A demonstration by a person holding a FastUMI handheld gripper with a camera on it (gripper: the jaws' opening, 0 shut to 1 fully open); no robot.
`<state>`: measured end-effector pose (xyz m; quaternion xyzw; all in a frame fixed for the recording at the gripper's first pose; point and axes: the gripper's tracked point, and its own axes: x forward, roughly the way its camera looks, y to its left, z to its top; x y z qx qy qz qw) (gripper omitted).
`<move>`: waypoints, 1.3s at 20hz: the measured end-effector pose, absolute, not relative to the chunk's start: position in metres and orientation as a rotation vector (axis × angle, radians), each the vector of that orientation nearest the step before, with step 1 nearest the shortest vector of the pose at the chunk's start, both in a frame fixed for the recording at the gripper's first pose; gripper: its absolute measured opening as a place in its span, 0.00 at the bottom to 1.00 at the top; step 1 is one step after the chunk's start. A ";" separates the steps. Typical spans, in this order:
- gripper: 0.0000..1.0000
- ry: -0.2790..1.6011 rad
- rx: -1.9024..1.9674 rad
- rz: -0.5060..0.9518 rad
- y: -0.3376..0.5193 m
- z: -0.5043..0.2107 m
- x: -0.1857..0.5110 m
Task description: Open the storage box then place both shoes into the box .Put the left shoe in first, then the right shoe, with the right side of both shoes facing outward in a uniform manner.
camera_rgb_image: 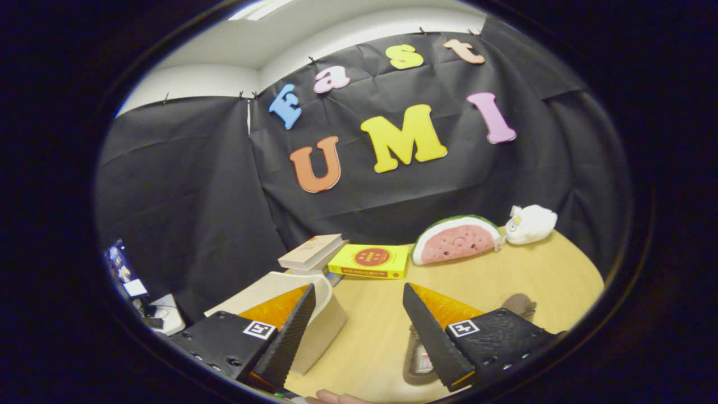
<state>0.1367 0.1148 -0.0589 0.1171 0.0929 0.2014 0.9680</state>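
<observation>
The gripper (359,294) hangs over a yellow wooden table (538,280) with its two black ribbed fingers (429,331) spread wide apart and nothing between them; the tongs are released. Each finger is backed by an orange wedge and a black block carrying a small square marker. At the very near edge, just below the gap between the fingers, a bit of a person's hand (336,398) shows.

Under and behind the right finger lies something small and partly see-through with a pale label (419,359); the finger hides most of it and what it is cannot be told.

Behind the left finger sits the storage box (320,322), cream-coloured, with a curved rim at its top. The finger and its orange wedge cover much of it, so whether it stands open or closed cannot be told.

Just beyond the box a book with a tan cover (311,251) lies tilted, its near end seeming to rest on the box's far edge. Beside it, flat on the table, is a yellow book with a red round mark (369,261), beyond the gap between the fingers. Farther to the right, near the black cloth wall, a plush watermelon slice (455,240) stands on its flat side, and a white plush toy (530,223) lies right next to it at the table's far edge.

Off the table, beyond the left finger, some white gear and a small screen (120,264) sit low by the wall
</observation>
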 end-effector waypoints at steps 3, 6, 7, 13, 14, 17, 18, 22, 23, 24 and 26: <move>0.95 0.251 0.327 0.509 0.145 -0.073 0.155; 0.95 0.363 0.446 0.613 0.172 -0.096 0.173; 0.95 0.409 0.484 0.644 0.180 -0.103 0.178; 0.95 0.606 0.664 0.768 0.205 -0.142 0.204; 0.95 0.633 0.694 0.795 0.209 -0.146 0.204; 0.95 0.714 0.794 0.897 0.229 -0.152 0.199; 0.95 0.738 0.816 0.921 0.234 -0.154 0.198; 0.95 0.776 0.849 1.007 0.248 -0.160 0.191; 0.95 0.787 0.860 1.027 0.251 -0.159 0.188; 0.95 0.795 0.874 1.050 0.254 -0.158 0.186; 0.95 0.804 0.907 1.097 0.259 -0.152 0.180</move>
